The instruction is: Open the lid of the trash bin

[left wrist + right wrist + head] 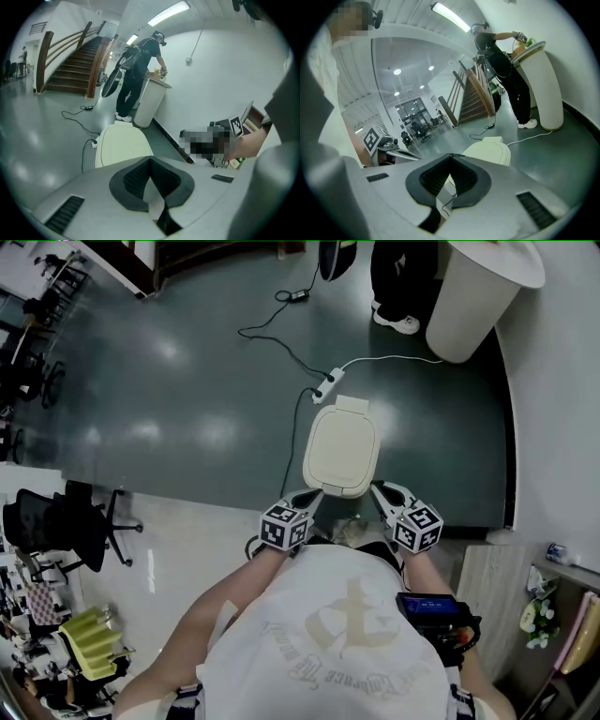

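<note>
The cream trash bin [342, 448] stands on the dark floor right in front of me, its rounded lid down flat and its hinge on the far side. My left gripper [306, 496] is at the lid's near left corner and my right gripper [379, 487] at the near right corner. Both sit close to the rim; I cannot tell whether they touch it. In the left gripper view the left gripper [150, 160] is shut on nothing, with the bin [123, 145] beyond it. In the right gripper view the right gripper [451, 155] is also shut and empty, the bin [490, 151] just ahead.
A power strip [324, 386] with trailing cables lies on the floor just behind the bin. A tall white bin [478, 296] stands at the back right with a person [394, 287] beside it. An office chair [66, 521] is at the left, and stairs [70, 65] rise farther off.
</note>
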Available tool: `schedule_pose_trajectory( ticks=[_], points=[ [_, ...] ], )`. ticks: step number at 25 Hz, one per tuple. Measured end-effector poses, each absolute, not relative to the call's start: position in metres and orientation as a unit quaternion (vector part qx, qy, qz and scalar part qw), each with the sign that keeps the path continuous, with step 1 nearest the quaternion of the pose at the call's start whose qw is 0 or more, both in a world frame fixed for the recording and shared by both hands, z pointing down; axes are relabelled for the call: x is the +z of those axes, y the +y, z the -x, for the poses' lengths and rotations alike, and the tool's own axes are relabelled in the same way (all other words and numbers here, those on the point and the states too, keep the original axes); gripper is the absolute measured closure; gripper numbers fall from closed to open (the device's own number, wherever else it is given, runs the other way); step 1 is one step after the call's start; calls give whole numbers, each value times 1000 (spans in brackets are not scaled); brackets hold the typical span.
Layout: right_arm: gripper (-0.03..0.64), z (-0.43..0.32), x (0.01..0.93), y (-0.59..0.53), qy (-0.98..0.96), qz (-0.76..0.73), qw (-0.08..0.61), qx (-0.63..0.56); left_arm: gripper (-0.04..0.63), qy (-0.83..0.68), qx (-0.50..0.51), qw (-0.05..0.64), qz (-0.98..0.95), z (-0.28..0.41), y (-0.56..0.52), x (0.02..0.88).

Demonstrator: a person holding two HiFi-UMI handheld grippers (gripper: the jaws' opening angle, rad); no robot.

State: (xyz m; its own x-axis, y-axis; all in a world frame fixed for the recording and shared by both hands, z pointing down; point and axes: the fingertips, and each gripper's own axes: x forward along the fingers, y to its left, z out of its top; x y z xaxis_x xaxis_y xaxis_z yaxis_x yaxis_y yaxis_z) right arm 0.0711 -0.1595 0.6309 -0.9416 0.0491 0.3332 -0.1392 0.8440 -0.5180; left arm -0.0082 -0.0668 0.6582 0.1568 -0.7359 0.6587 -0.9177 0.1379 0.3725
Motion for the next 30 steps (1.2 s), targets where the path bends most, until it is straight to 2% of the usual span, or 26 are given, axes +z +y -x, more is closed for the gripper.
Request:
schedule_pose_trajectory(
  ticks=[30],
  points=[
    [611,-54,696,-154,-926,-30,210,314,580,-612,181,469,-611,12,-69,761]
  ],
)
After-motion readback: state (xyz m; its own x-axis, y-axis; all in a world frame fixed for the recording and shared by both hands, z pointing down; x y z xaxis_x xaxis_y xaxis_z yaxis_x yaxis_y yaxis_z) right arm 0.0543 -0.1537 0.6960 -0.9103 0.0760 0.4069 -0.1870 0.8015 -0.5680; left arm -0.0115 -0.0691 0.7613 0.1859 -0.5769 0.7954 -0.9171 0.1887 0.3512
